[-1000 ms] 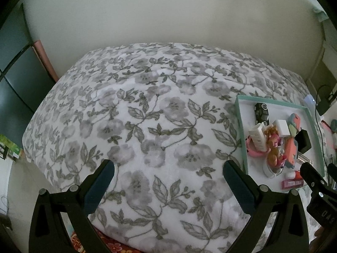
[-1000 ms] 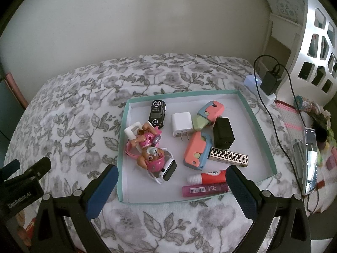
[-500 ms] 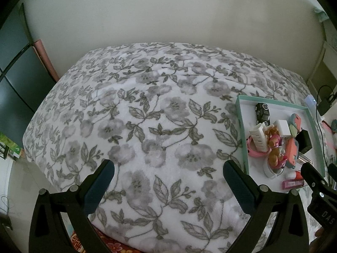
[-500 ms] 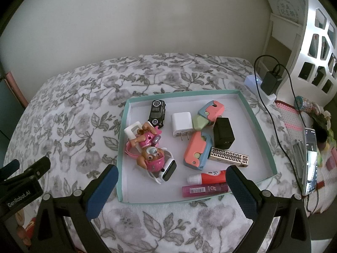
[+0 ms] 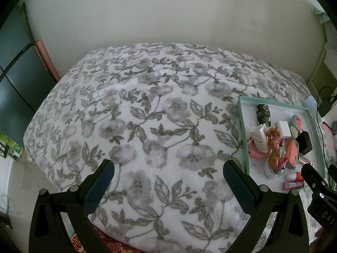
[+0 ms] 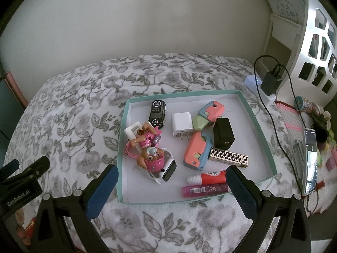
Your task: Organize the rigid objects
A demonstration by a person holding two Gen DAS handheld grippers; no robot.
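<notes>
A: Where are the toys?
B: Piled in the tray point(image 6: 256, 118) on the bed point(image 5: 147, 126).
A: And the grippers?
B: Left gripper point(image 5: 168, 186) and right gripper point(image 6: 171, 186) hover spread wide, holding nothing.

Open bed point(image 5: 147, 126): a wide stretch of floral bedspread left of the tray lies bare, with room to pass.
Tray point(image 6: 261, 126): shallow teal rim all round; the far right corner and near left corner of its floor are bare.
Tray centre: crowded (things touch or overlap), with a toy pup point(image 6: 150, 158), white charger point(image 6: 181, 124) and black cube point(image 6: 223, 133) close together.
Right edge: a black cable point(image 6: 273, 126) and a phone point(image 6: 310, 160) lie beside the tray.
Behind: wall.
</notes>
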